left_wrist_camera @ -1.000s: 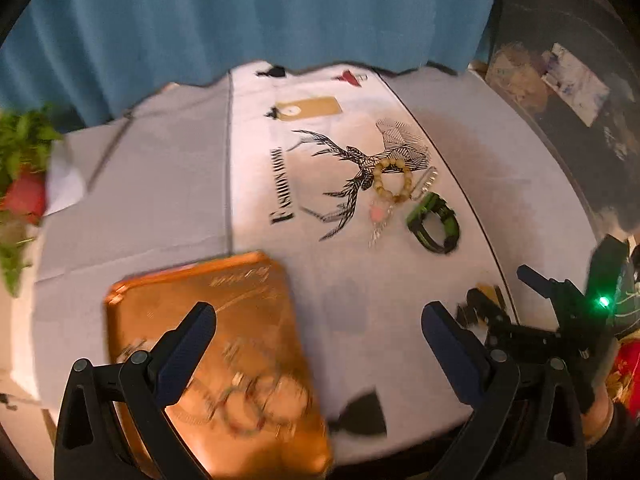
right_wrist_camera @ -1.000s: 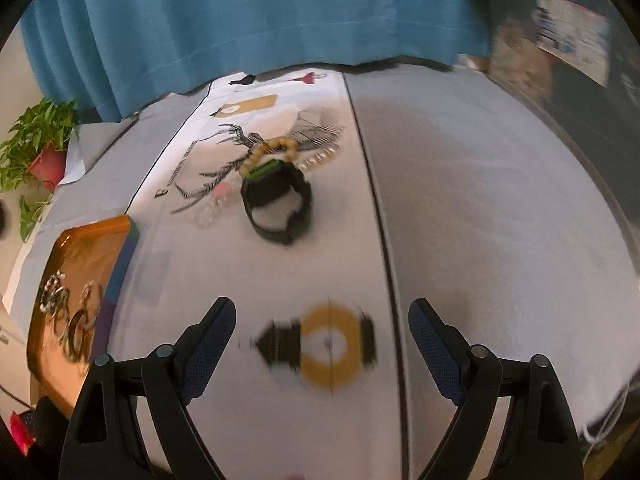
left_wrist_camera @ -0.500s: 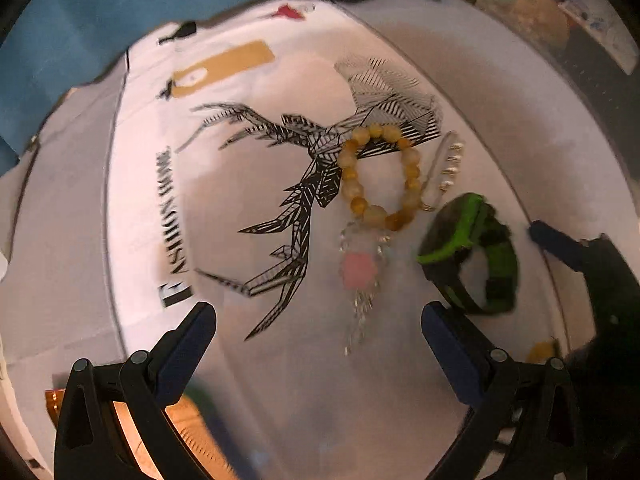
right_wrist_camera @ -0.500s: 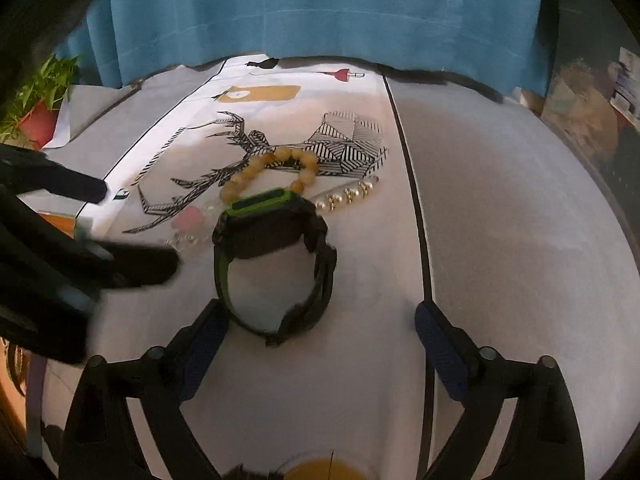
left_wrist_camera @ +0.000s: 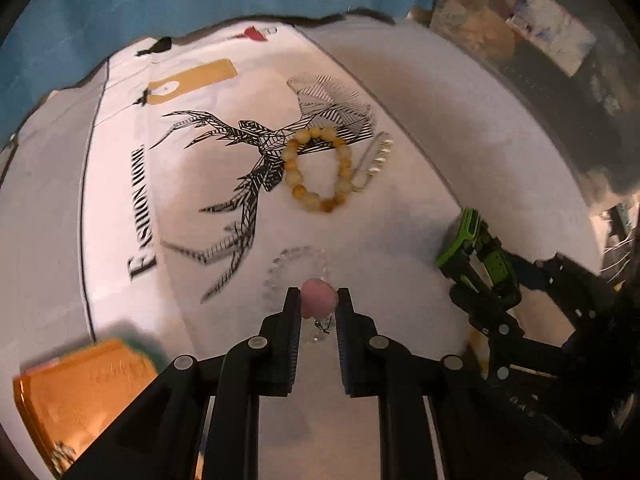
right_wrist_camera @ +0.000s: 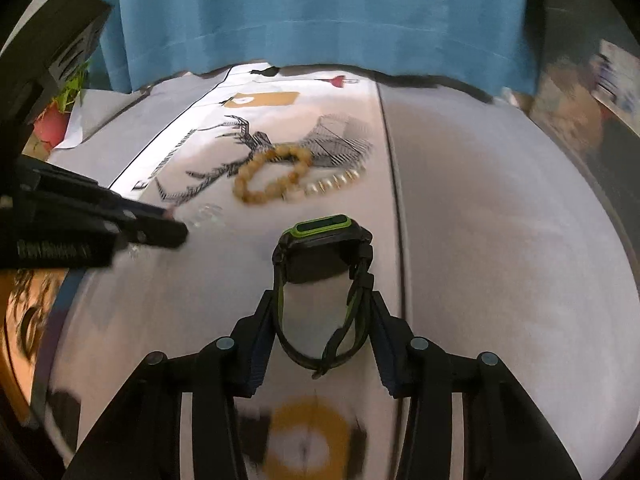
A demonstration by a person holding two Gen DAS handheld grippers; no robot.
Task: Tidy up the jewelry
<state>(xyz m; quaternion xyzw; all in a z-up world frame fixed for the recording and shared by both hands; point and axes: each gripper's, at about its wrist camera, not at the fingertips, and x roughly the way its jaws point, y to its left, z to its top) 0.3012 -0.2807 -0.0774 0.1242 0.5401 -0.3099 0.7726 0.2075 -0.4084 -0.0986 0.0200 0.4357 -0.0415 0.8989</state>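
A clear crystal bracelet [left_wrist_camera: 296, 256] with a pink bead [left_wrist_camera: 318, 304] lies on the white deer-print cloth [left_wrist_camera: 180, 208]. My left gripper [left_wrist_camera: 319, 294] is closing, and its pads touch the pink bead on both sides. A black and green watch [right_wrist_camera: 320, 248] stands on its strap. My right gripper [right_wrist_camera: 322, 304] is closing too, with the strap loop pinched between its pads. Further back lie an amber bead bracelet [left_wrist_camera: 297, 178] and a pearl chain [left_wrist_camera: 376, 156]. In the right wrist view the left gripper [right_wrist_camera: 176, 230] reaches in from the left.
An orange tray [left_wrist_camera: 80, 384] holding several pieces of jewelry sits at the near left of the table. A blue curtain [right_wrist_camera: 320, 12] hangs behind the table. A potted plant [right_wrist_camera: 52, 120] stands at the far left. Dark clutter [left_wrist_camera: 560, 80] lies beyond the table's right edge.
My left gripper left the tray, came down over the clear bracelet and closed on its pink bead. My right gripper moved forward to the watch and closed around its strap.
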